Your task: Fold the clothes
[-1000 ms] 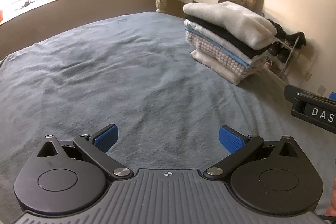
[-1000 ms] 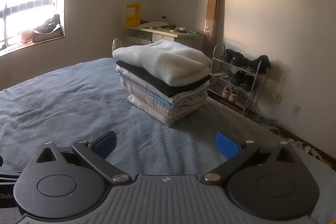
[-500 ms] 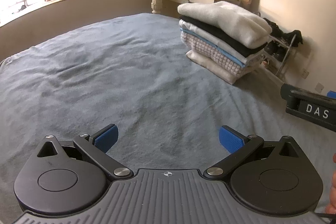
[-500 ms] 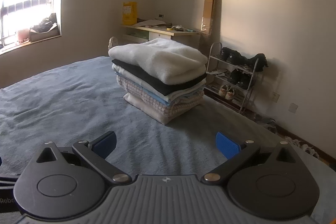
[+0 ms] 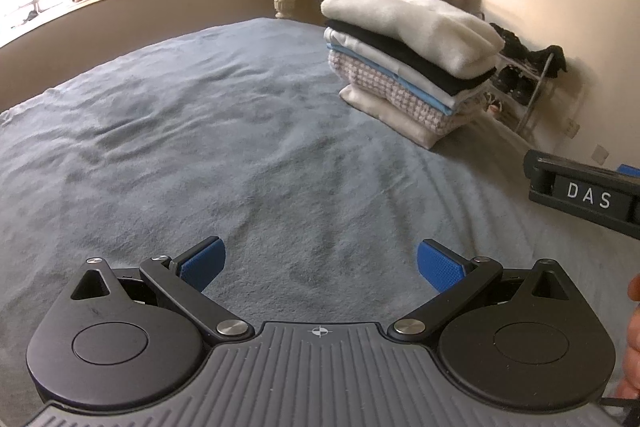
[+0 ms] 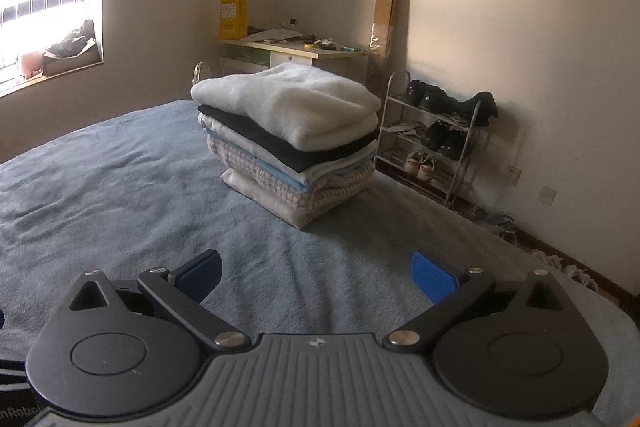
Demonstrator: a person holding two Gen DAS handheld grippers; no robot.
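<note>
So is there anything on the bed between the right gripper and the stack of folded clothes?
Nothing visible. In the right wrist view only bare blue blanket lies between the open right gripper and the stack. The left gripper, also open, faces bare blanket too, stack off to its right.

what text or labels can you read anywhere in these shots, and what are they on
"DAS" in white letters on the dark body of the right gripper, seen at the right edge of the left wrist view; the rest is cut off.
"nRobo", partial, on the left gripper's body at the bottom left corner of the right wrist view.
The yellow box on the desk carries print too blurred to read.
Nothing else is legible.
</note>
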